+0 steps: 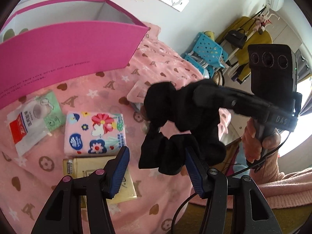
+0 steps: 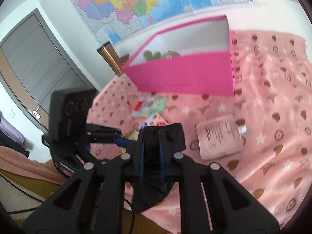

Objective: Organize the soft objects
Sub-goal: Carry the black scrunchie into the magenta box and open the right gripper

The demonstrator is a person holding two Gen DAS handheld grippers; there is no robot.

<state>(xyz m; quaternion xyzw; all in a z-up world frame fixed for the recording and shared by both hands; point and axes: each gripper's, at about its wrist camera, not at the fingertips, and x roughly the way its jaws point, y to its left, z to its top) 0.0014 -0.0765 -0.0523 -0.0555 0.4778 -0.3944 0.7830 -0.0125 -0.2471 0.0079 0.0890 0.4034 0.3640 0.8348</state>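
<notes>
- Right gripper (image 2: 151, 152) was clamped narrowly on the black cloth (image 1: 175, 120) — held aloft.
- Left gripper (image 1: 158, 167) was spread wide, empty.
- Cloth was best carried over the box (image 2: 181, 76) rim before release.

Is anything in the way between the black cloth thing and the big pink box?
Nothing visible blocks it. The right gripper holds the black cloth up above the pink blanket. The small packets lie flat below, and the pink box stands open on top.
</notes>
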